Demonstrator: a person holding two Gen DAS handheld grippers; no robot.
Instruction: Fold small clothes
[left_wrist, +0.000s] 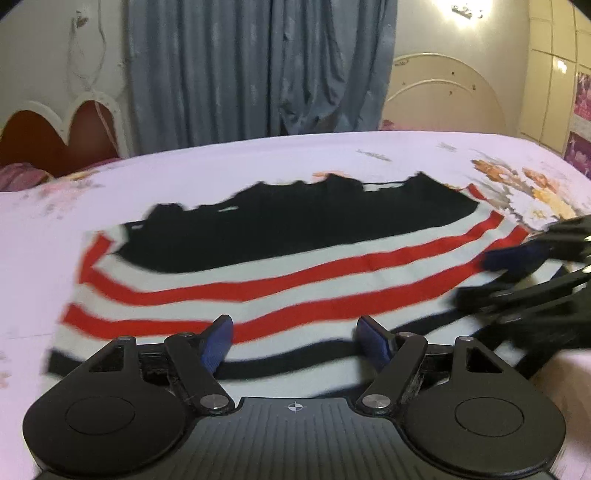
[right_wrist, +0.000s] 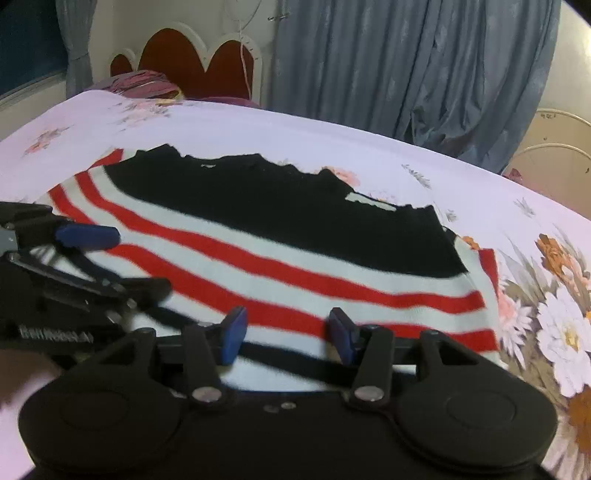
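Note:
A small striped garment (left_wrist: 258, 284), black at the far part with red, white and black stripes nearer, lies flat on the bed; it also shows in the right wrist view (right_wrist: 295, 273). My left gripper (left_wrist: 295, 341) is open, its blue pads just above the garment's near hem. My right gripper (right_wrist: 288, 332) is open, also over the near hem. Each gripper shows in the other's view: the right gripper (left_wrist: 517, 273) at the garment's right side, the left gripper (right_wrist: 107, 258) at its left side. Neither holds cloth.
The bed has a pale lilac sheet (left_wrist: 258, 162) with flower prints (right_wrist: 561, 325) to the right. A red and white headboard (right_wrist: 199, 59) stands at the left, grey curtains (left_wrist: 258, 66) behind, a cream headboard (left_wrist: 443, 99) beyond.

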